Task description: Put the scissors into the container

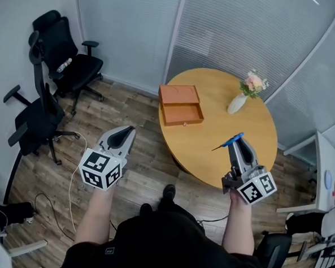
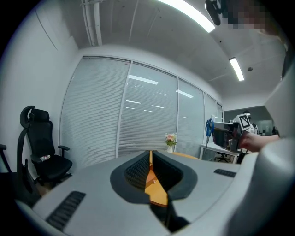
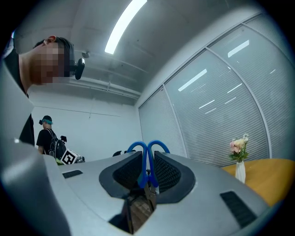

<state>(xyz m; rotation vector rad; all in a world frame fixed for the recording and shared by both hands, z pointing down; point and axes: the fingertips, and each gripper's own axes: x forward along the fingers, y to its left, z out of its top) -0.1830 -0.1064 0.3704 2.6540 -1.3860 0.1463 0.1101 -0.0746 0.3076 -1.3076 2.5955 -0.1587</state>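
Note:
My right gripper (image 1: 239, 140) is shut on blue-handled scissors (image 1: 229, 142), held up over the near edge of the round wooden table (image 1: 209, 144); their metal tip points left. In the right gripper view the blue handles (image 3: 147, 154) stick up between the jaws. The container, an open orange box (image 1: 181, 105) with its lid folded back, sits at the table's left side, well beyond the scissors. My left gripper (image 1: 124, 135) hovers over the floor left of the table, jaws closed with nothing between them (image 2: 150, 173).
A white vase of flowers (image 1: 241, 98) stands at the table's far right. Two black office chairs (image 1: 52, 72) stand at the left wall. A white desk (image 1: 323, 185) and chair bases are at the right. Cables lie on the wooden floor (image 1: 67, 192).

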